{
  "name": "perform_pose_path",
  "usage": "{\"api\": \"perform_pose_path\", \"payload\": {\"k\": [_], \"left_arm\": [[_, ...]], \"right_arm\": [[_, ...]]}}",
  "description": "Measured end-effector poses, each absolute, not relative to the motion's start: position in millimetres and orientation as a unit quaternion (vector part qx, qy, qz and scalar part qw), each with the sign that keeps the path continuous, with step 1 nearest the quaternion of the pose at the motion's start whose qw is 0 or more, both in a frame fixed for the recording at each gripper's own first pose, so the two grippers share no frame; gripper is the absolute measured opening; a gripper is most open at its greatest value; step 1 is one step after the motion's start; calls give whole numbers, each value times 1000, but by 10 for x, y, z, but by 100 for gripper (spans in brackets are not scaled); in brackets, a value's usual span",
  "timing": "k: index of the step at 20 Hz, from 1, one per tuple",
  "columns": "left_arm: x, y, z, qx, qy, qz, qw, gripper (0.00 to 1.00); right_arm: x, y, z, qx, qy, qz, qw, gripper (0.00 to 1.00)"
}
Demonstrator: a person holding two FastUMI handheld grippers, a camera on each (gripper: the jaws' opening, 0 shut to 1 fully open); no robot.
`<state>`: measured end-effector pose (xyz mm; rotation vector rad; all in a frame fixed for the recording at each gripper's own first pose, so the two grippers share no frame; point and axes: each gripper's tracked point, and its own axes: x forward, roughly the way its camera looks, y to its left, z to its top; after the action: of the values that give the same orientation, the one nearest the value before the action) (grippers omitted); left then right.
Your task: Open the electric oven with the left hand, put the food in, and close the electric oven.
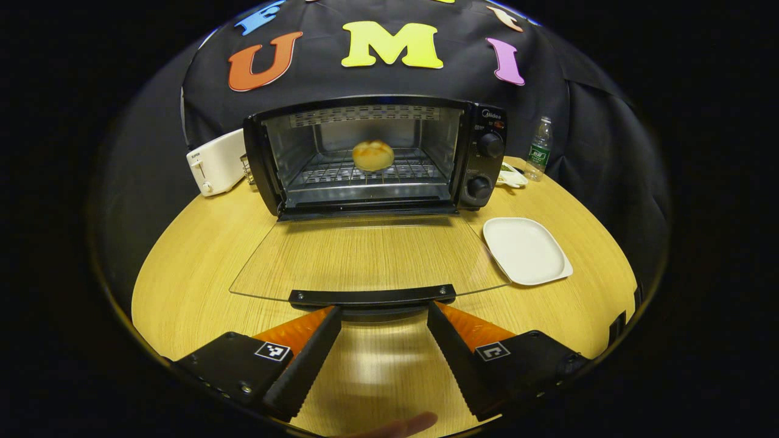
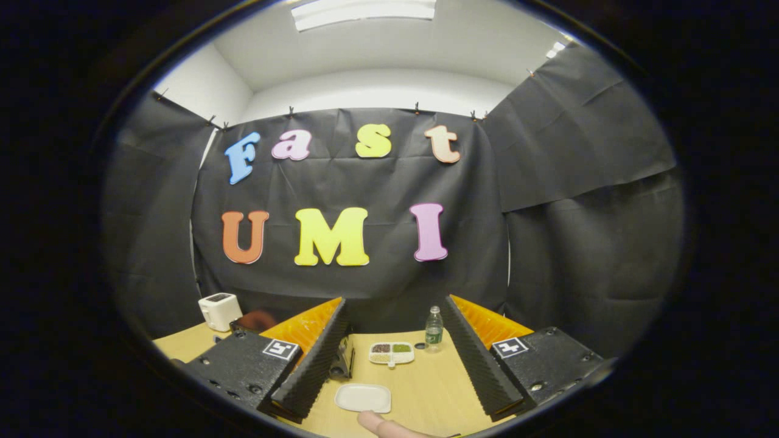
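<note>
The black electric oven (image 1: 371, 155) stands at the back of the table with its glass door (image 1: 365, 255) folded down flat toward me. A round golden bun (image 1: 372, 154) lies on the wire rack inside. My left gripper (image 1: 383, 309) is open, its fingers flanking the door's black handle (image 1: 371, 296) from just below, with nothing pressed between them. My right gripper (image 2: 394, 301) is open, holds nothing and is raised above the table, facing the booth wall. Part of the oven (image 2: 342, 360) peeks out behind its left finger.
An empty white plate (image 1: 526, 249) lies right of the open door, also in the right gripper view (image 2: 363, 397). A white toaster (image 1: 216, 161) stands left of the oven. A water bottle (image 1: 539, 149) and a small divided dish (image 2: 391, 351) are at the back right. A person's fingertip (image 1: 408, 424) shows at the bottom.
</note>
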<state>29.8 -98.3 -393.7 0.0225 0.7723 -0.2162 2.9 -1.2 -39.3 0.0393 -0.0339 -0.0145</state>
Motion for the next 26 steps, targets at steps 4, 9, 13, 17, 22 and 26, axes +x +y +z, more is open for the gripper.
{"api": "perform_pose_path", "payload": {"k": [4,9,13,17,22,26], "left_arm": [[338,-978,-3793,4,373,-104,922,94],[486,-919,-3502,16,340,-90,936,95],[588,-915,-3344,13,327,-85,941,95],[731,-911,-3152,12,309,-86,947,95],[931,-916,-2944,34,279,-89,956,96],[1130,-844,-3003,20,275,-72,959,100]], "right_arm": [[72,-29,-435,22,-12,-9,1000,94],[118,-50,-482,17,-8,-13,1000,94],[183,-72,-552,22,-2,-20,1000,94],[192,-12,-614,27,8,-16,999,100],[201,-79,-617,23,4,-28,999,94],[179,-78,-657,25,6,-29,999,94]]}}
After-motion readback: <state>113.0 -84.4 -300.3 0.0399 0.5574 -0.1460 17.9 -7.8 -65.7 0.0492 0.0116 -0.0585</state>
